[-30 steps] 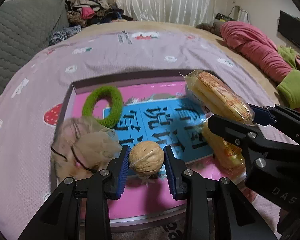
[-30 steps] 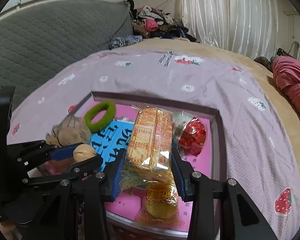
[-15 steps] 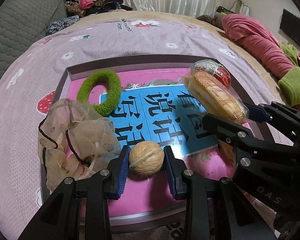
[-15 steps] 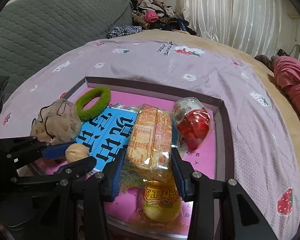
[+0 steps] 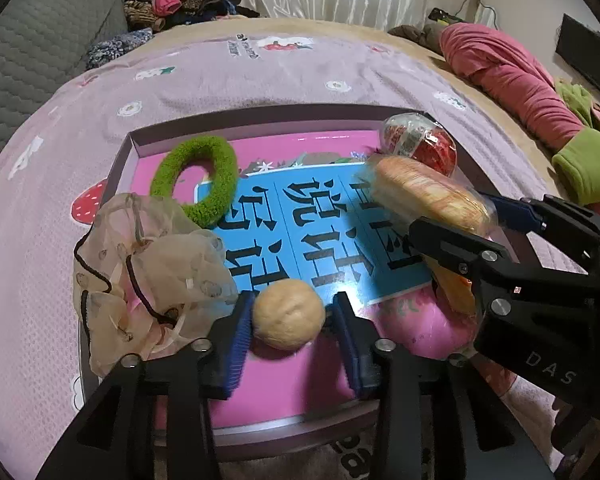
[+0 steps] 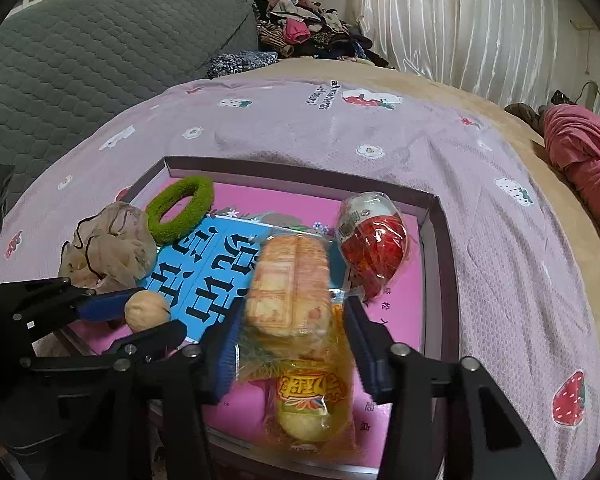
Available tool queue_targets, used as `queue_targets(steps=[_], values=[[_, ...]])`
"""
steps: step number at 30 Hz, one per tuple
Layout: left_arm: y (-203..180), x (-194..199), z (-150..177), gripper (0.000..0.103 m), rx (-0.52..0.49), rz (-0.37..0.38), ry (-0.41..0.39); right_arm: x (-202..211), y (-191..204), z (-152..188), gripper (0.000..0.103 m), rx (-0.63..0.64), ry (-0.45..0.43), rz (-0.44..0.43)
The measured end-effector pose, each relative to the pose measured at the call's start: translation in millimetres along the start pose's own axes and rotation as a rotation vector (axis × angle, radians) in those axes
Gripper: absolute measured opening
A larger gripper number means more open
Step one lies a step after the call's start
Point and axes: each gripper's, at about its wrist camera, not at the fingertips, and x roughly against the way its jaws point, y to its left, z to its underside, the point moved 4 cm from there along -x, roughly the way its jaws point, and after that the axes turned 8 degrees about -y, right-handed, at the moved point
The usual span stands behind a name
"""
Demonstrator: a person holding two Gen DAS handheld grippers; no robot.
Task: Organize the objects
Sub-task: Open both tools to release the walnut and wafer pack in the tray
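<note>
A shallow pink-lined box (image 5: 140, 148) lies on the purple bedspread, also in the right wrist view (image 6: 432, 208). My left gripper (image 5: 290, 320) is shut on a walnut (image 5: 288, 314) low over the box's near left part; the walnut also shows in the right wrist view (image 6: 146, 310). My right gripper (image 6: 288, 316) is shut on a wrapped cracker packet (image 6: 288, 284), held above a yellow snack packet (image 6: 308, 404) in the box. The cracker packet also shows in the left wrist view (image 5: 424, 196).
In the box lie a green ring scrunchie (image 5: 198, 178), a beige sheer scrunchie (image 5: 140, 264) at the left rim and a red wrapped ball (image 6: 374, 244) at the far right corner. A pink garment (image 5: 504, 76) and a clothes pile (image 6: 308, 28) lie on the bed beyond.
Both grippers have sunk lower toward the box with their loads. The walnut and the cracker packet now sit closer to the box floor.
</note>
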Motion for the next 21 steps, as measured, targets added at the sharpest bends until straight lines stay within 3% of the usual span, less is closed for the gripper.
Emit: queue_targets(steps=[14, 21], values=[[-5.2, 11.5, -3.3, 0.069, -0.023, -0.005, -0.032, 12.5, -10.9, -5.3, 0.065, -0.054, -0.038, -0.008], [-8.9, 21.9, -5.7, 0.078, -0.021, 0.001, -0.051, 29.9, -17.9, -13.3, 0.08, -0.078, -0.086, 0.006]])
